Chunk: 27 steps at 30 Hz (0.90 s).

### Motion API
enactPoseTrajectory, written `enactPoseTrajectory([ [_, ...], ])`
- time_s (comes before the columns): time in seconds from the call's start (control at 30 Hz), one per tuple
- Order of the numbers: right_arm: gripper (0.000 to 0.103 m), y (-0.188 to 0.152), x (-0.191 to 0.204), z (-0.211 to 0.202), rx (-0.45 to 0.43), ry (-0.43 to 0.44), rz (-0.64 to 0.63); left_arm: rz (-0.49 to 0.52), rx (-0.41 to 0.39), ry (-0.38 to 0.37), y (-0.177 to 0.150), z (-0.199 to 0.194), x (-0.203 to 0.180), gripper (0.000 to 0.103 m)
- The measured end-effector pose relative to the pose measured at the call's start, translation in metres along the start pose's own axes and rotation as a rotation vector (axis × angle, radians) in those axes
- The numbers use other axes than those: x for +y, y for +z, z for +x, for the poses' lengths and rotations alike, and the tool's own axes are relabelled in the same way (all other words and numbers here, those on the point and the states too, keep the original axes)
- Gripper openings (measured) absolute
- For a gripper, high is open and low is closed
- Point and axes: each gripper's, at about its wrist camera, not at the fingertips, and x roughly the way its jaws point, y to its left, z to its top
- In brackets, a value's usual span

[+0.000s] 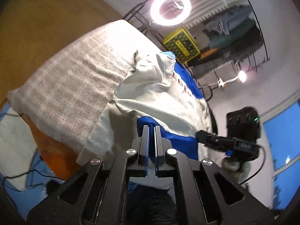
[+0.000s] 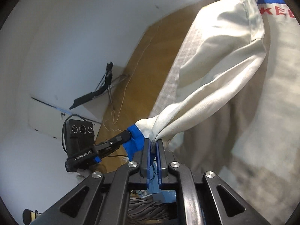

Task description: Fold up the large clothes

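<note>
A large cream jacket (image 1: 153, 93) with blue trim and red letters lies on a bed under a beige blanket (image 1: 71, 75). My left gripper (image 1: 151, 128) is shut, its fingertips pinching the blue cuff (image 1: 142, 121) of a sleeve. In the right wrist view the same left gripper (image 2: 126, 136) bites the blue cuff (image 2: 135, 133) from the left. My right gripper (image 2: 153, 142) is shut on the cream sleeve (image 2: 206, 86) just beside the cuff, with the sleeve stretched up away from the bed. In the left wrist view the right gripper (image 1: 199, 136) meets the blue band.
A lit ring light (image 1: 170, 8) stands past the bed's far end, beside a yellow box (image 1: 181, 46) and a rack of clothes (image 1: 234, 33). Wooden floor (image 1: 37, 18) runs along the bed. A folded stand (image 2: 105, 86) leans against the white wall.
</note>
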Motion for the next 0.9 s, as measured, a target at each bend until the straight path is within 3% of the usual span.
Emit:
enactPoseTrajectory([
  [0.13, 0.000, -0.017, -0.004, 0.014, 0.024, -0.033, -0.009, 0.072, 0.093, 0.137, -0.026, 0.016, 0.008, 0.002],
  [0.27, 0.000, -0.049, -0.032, 0.051, 0.101, -0.127, 0.005, 0.055, 0.191, 0.273, -0.045, 0.043, 0.032, 0.001],
  [0.37, 0.000, -0.055, -0.054, 0.069, 0.133, -0.198, 0.006, 0.105, 0.228, 0.346, -0.054, 0.054, 0.032, 0.001],
  [0.47, 0.004, -0.052, -0.055, 0.060, 0.128, -0.184, -0.014, 0.128, 0.219, 0.364, -0.054, 0.050, 0.023, 0.001],
  [0.53, 0.019, -0.044, -0.057, 0.045, 0.100, -0.206, -0.052, 0.144, 0.179, 0.376, -0.051, 0.039, 0.013, 0.001],
  [0.57, 0.035, -0.039, -0.056, 0.035, 0.077, -0.220, -0.073, 0.153, 0.155, 0.398, -0.048, 0.035, 0.011, 0.001],
  [0.7, 0.038, -0.015, -0.047, 0.007, -0.010, -0.245, -0.145, 0.201, 0.055, 0.386, -0.034, 0.024, -0.019, 0.001],
  [0.77, 0.038, 0.000, -0.041, -0.006, -0.055, -0.275, -0.177, 0.231, 0.060, 0.376, -0.017, 0.029, -0.028, 0.002],
  [0.83, 0.043, 0.024, -0.035, -0.013, -0.090, -0.321, -0.196, 0.224, 0.074, 0.358, 0.003, 0.038, -0.032, 0.009],
  [0.87, 0.050, 0.033, -0.029, -0.011, -0.104, -0.340, -0.200, 0.212, 0.082, 0.335, 0.016, 0.042, -0.032, 0.012],
  [0.9, 0.061, 0.041, -0.029, -0.015, -0.122, -0.357, -0.208, 0.196, 0.087, 0.320, 0.031, 0.047, -0.029, 0.026],
])
